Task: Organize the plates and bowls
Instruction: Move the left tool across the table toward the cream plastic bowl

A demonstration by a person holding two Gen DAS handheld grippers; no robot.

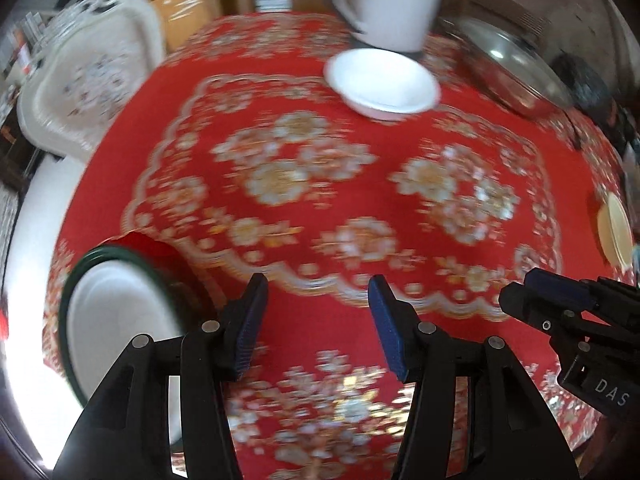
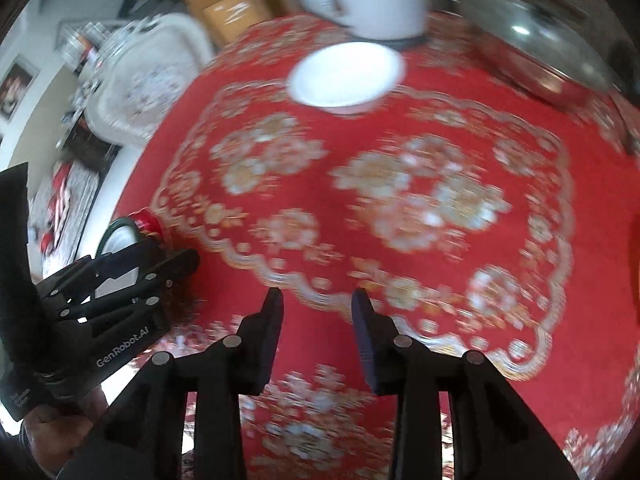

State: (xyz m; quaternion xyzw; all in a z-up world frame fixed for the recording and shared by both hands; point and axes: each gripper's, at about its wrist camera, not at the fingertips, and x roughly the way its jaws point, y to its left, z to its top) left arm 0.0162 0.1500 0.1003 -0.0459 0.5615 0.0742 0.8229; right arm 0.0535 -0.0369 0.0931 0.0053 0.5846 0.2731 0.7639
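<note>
A white bowl sits at the far side of the red flowered tablecloth; it also shows in the right wrist view. A white plate with a dark green rim lies at the near left table edge, just left of my left gripper, which is open and empty. That plate shows partly hidden behind the left gripper in the right wrist view. A cream plate sits at the right edge. My right gripper is open and empty above the cloth.
A white jug or kettle stands right behind the bowl. A steel lid lies at the far right. A white flowered chair stands past the table's left side. Both views are motion-blurred.
</note>
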